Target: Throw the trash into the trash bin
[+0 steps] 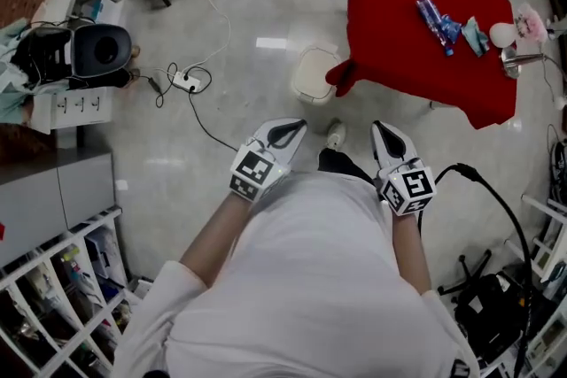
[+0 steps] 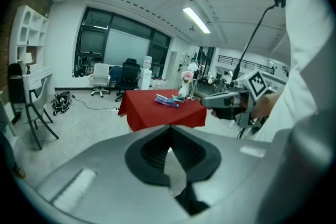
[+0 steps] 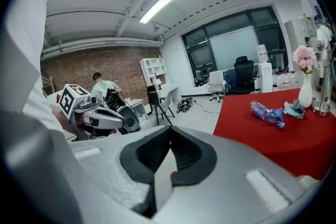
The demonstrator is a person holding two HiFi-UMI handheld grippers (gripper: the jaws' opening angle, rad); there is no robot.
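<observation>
Waiting trash: a crushed plastic bottle (image 1: 436, 20) lay on its side on the red table (image 1: 385, 31), with a crumpled teal scrap (image 1: 475, 36) just beside its lower-right end.
Bottle axis: in the head view it ran on a diagonal, upper left to lower right, slanting across the tabletop.
Trash bin: the white bin (image 1: 314, 73) stood on the floor just beside the table's draped near-left corner, between the person and the table.
Bearing: the bottle lay ahead and to the right of both grippers, well apart from them; the bin lay ahead, nearer the left one.
Right gripper: the right gripper (image 1: 379, 130) had its jaws pressed together with nothing between them; it was the nearer of the two to the bottle.
Left gripper: the left gripper (image 1: 297, 127) was likewise closed and empty, held close in front of the body.
Judgement: no trash was picked up yet; the right hand looked better placed to reach, opening first and closing across the bottle's narrow width.
</observation>
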